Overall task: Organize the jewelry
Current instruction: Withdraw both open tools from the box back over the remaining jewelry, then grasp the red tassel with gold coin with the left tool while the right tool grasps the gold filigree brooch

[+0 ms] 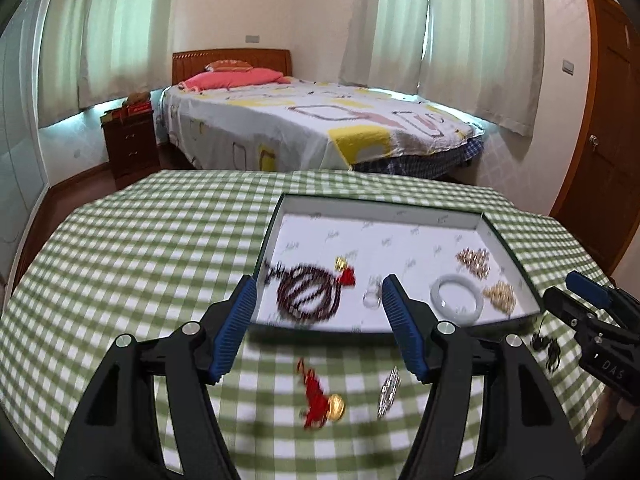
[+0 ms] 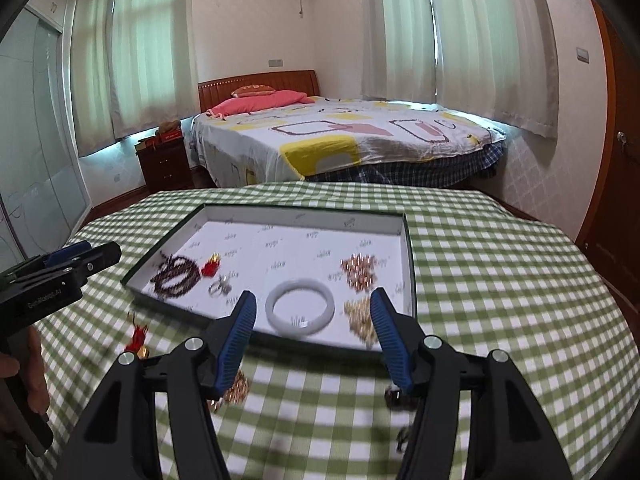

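A shallow white-lined tray (image 1: 516, 264) (image 2: 409, 264) lies on the checked tablecloth. It holds a dark bead necklace (image 1: 308, 294) (image 2: 176, 276) with a red tassel, a small clear ring (image 1: 372, 296) (image 2: 220, 289), a pale bangle (image 1: 458, 300) (image 2: 300, 312) and two gold chains (image 1: 474, 262) (image 2: 360, 272). On the cloth in front of it lie a red tassel charm (image 1: 320, 398) (image 2: 138, 340), a silver chain (image 1: 389, 392) and a dark piece (image 1: 546, 346). My left gripper (image 1: 320, 292) hovers open over the tray's near edge. My right gripper (image 2: 312, 308) is open above the bangle, empty.
The table (image 1: 120, 248) wears a green-and-white checked cloth. Beyond it stand a bed (image 1: 320, 124), a wooden nightstand (image 1: 130, 144) and curtained windows. A wooden door (image 1: 608, 132) is at the right. A hand (image 2: 24, 368) holds the left gripper's grip.
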The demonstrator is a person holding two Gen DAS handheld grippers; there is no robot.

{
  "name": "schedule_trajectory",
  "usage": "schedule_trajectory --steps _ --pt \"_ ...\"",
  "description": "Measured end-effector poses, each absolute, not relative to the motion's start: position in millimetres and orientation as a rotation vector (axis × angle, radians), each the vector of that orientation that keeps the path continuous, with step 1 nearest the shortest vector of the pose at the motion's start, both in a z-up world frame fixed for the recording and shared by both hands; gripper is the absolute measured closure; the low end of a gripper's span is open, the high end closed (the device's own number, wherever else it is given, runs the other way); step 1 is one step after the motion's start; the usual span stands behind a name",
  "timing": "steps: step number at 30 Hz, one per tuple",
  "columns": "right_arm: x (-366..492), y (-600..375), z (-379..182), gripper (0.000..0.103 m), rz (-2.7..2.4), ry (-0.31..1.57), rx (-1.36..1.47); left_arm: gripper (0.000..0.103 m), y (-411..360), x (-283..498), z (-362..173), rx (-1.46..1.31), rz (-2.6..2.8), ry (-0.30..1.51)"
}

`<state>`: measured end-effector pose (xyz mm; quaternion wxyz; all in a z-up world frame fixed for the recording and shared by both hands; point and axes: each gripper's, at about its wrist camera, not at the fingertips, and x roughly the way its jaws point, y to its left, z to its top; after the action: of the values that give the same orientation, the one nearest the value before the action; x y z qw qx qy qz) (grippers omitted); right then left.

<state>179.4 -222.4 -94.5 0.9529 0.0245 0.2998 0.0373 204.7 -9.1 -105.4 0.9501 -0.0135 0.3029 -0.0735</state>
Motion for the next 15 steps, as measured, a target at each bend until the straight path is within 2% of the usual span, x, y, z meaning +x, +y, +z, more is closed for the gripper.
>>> schedule_trajectory --steps 15 --pt "147.9 -225.9 -125.7 0.045 0.069 0.666 0.063 0.039 -5.1 177.7 -155.2 -0.001 -0.126 0.730"
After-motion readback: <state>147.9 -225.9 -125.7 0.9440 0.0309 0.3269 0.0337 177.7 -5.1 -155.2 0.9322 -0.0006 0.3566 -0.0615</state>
